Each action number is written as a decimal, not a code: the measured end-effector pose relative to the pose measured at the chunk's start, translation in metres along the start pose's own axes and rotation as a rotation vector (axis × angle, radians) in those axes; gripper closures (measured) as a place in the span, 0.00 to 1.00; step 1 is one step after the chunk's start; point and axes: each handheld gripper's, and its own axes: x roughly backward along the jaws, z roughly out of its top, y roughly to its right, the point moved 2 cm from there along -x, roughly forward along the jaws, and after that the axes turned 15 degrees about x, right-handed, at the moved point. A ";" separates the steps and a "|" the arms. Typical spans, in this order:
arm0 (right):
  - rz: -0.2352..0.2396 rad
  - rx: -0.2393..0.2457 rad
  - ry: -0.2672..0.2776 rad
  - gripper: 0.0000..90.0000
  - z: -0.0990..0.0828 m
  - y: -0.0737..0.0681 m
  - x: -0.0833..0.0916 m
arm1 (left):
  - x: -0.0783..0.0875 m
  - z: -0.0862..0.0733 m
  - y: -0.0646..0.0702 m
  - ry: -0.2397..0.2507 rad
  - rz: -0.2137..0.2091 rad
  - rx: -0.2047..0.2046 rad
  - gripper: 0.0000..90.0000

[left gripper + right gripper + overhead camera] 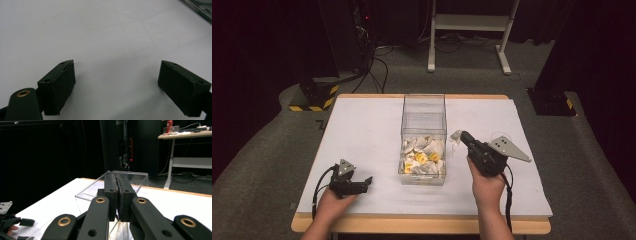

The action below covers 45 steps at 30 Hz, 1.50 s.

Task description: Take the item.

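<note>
A clear plastic box [424, 112] stands mid-table, its near end holding several white and yellow wrapped pieces [423, 156]. My right gripper [463, 135] hovers just right of the box at about rim height, jaws pressed together [116, 177]. A small white wrapped piece [455, 135] sits at its tip and seems pinched there; from the right gripper view the jaws hide it. My left gripper [363, 183] rests low over the white tabletop at the front left. Its jaws stand wide apart with nothing between them [117, 64].
The white table cover [362, 130] is bare left of the box and behind it. Beyond the far edge are a black-and-yellow striped stand base [314, 97] with cables and a white desk frame [469, 25]. A second dark base [552, 100] stands at the right.
</note>
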 end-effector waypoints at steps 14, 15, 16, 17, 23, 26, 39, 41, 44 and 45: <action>-0.070 -0.027 -0.024 0.98 -0.009 0.029 0.008 | 0.000 0.000 0.000 0.000 0.000 0.000 0.16; -0.075 -0.027 -0.026 0.98 -0.010 0.030 0.008 | 0.000 0.000 0.000 0.000 0.000 0.000 0.16; -0.078 -0.028 -0.026 0.98 -0.011 0.031 0.009 | 0.000 0.000 0.000 0.000 0.000 0.000 0.16; -0.082 -0.031 -0.027 0.98 -0.011 0.033 0.009 | 0.000 0.000 0.000 0.000 0.000 0.000 0.16; -0.105 -0.037 -0.029 0.98 -0.013 0.042 0.012 | 0.000 0.000 0.000 0.000 0.000 0.000 0.16; -0.120 -0.040 -0.031 0.98 -0.015 0.047 0.014 | 0.000 0.000 0.000 0.000 0.000 0.000 0.16; -0.182 -0.089 -0.034 0.98 -0.024 0.071 0.024 | 0.000 0.000 0.000 0.000 0.000 0.000 0.16; -0.194 -0.097 -0.034 0.98 -0.026 0.075 0.026 | 0.000 0.000 0.000 0.000 0.000 0.000 0.16; -0.215 -0.110 -0.034 0.98 -0.028 0.081 0.030 | 0.000 0.000 0.000 0.000 0.000 0.000 0.16; -0.220 -0.113 -0.034 0.98 -0.029 0.083 0.030 | 0.000 0.000 0.000 0.000 0.000 0.000 0.16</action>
